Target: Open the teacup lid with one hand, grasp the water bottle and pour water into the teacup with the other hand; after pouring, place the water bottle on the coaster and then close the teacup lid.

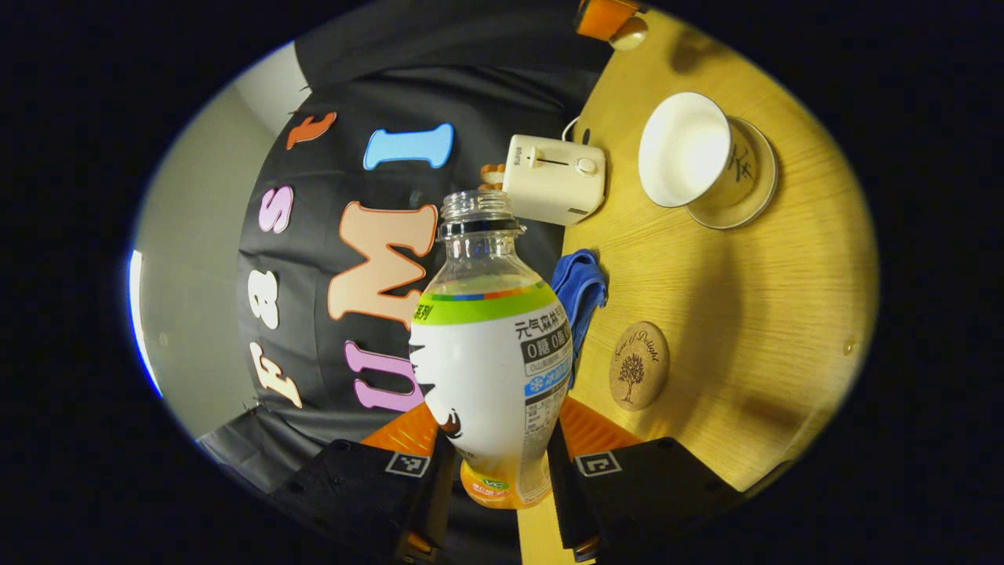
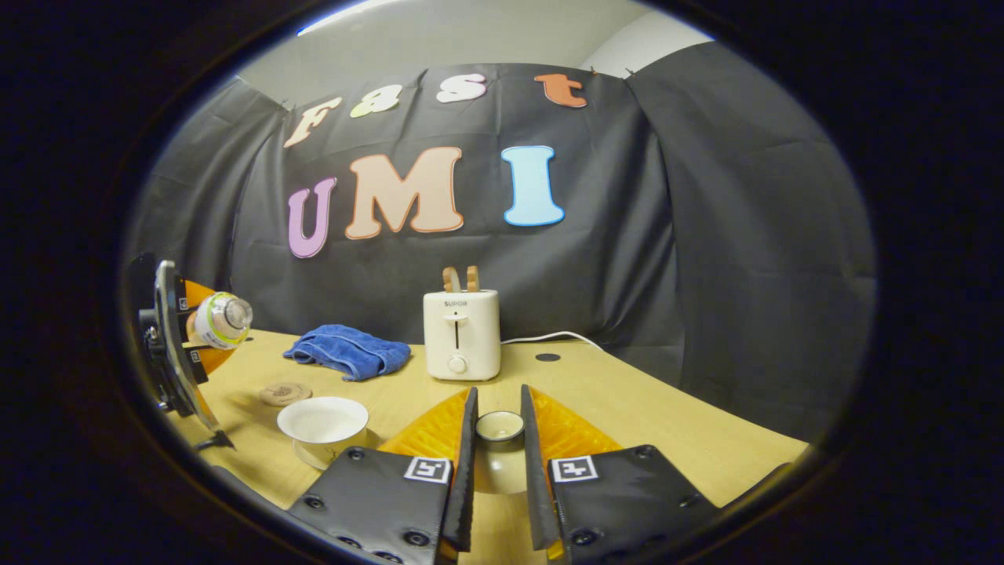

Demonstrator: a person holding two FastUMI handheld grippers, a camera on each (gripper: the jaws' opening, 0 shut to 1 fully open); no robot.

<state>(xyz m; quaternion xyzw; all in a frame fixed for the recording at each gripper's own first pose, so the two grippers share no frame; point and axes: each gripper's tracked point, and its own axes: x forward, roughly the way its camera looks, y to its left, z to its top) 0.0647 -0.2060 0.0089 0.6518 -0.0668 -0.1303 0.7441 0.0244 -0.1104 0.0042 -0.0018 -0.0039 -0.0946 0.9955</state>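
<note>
A: We log the left gripper [image 1: 498, 463] closed around the water bottle [image 1: 492, 369], one finger pressing each side of the lower body. The bottle is uncapped and lifted off the table [image 1: 745, 314]; the left gripper view is rolled sideways, so the tabletop runs up its right side.

B: Agreed. In the right gripper view we see that same bottle [image 2: 221, 319] tilted, mouth pointing toward the cup side, held at the far left above the table edge.

A: Teacup [image 1: 684, 149]: open, white inside, sitting on its saucer [image 1: 753, 184]. We cannot tell whether there is water in it.

B: The right gripper [image 2: 499, 455] has the teacup lid [image 2: 500, 443] between its fingers, both sides touching, lid raised to the right of the cup [image 2: 323, 420].

A: The coaster [image 1: 639, 366], round and wooden with a tree mark, lies bare on the table, between the cup and the blue cloth [image 1: 582, 290].

B: We also note the white toaster [image 2: 461, 335] at the back by the wall, slices standing in its slots, cloth to its left.
</note>
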